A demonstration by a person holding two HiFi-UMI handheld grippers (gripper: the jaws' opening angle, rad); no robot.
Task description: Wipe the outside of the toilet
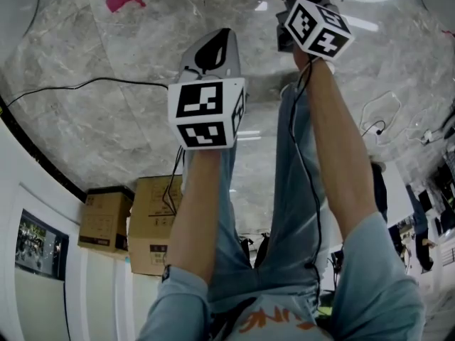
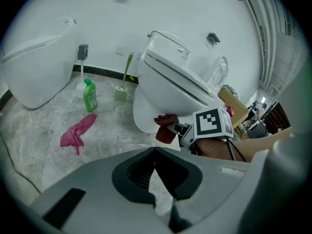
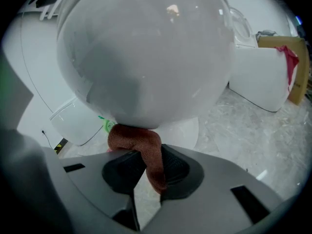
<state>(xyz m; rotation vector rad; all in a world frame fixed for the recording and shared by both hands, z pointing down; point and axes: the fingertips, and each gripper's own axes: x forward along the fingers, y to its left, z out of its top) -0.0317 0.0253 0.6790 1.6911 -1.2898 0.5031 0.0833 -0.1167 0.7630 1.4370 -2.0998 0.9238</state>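
Pressing in now: the right tongs (image 3: 146, 162) are clamped tight on a rust-brown woven cloth (image 3: 140, 141), and its bunched top is squashed against the lower front curve of the glossy white ceramic toilet bowl (image 3: 146, 57). The grip sits low on the cloth and leaves a wad of fabric standing proud of the jaws, so by my reading it's cloth, not plastic, that meets the porcelain. The left tongs (image 2: 156, 174) hang back with jaws closed on each other and nothing between them. They're off the bowl but aimed at it, likely to stay out of the wiping path. The toilet stands on the grey marble floor (image 2: 34, 150) against the white wall. A crumpled pink rag (image 2: 77, 130) and a green plastic bottle (image 2: 89, 95) sit on that floor to one side of its base, apart from it. The wipe looks under way at the bowl's front, with plenty of outer surface left, I'd say
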